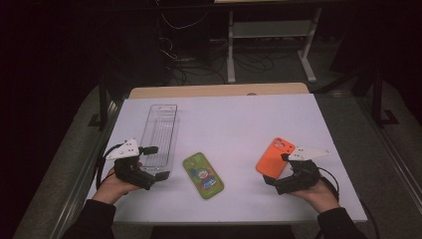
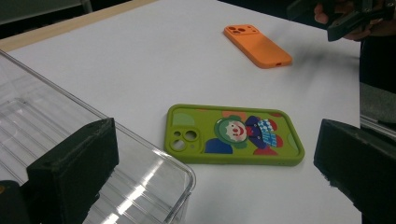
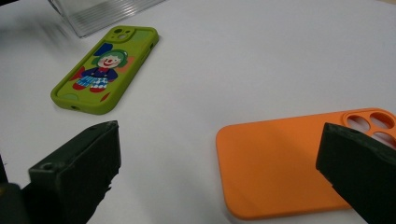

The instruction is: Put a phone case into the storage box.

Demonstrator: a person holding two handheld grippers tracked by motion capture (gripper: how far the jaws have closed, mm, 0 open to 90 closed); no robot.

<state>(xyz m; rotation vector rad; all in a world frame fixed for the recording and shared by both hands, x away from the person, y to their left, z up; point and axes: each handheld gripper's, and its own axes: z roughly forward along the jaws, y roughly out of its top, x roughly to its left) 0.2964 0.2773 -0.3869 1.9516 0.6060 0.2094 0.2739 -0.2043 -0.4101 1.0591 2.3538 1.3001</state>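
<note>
A green phone case with a clown picture lies flat near the table's front middle, camera holes up. To its right an orange phone case lies flat too. My left gripper is open at the near end of a clear plastic tray. In the left gripper view its jaws frame the tray corner and the green case, gripping nothing. My right gripper stands open at the orange case's near edge. The right gripper view has the orange case partly between the jaws, untouched.
The white tabletop has a wooden strip along its far edge. Beyond it, desk legs and cables lie on a dark floor. The other hand and its gripper show at the top right of the left gripper view.
</note>
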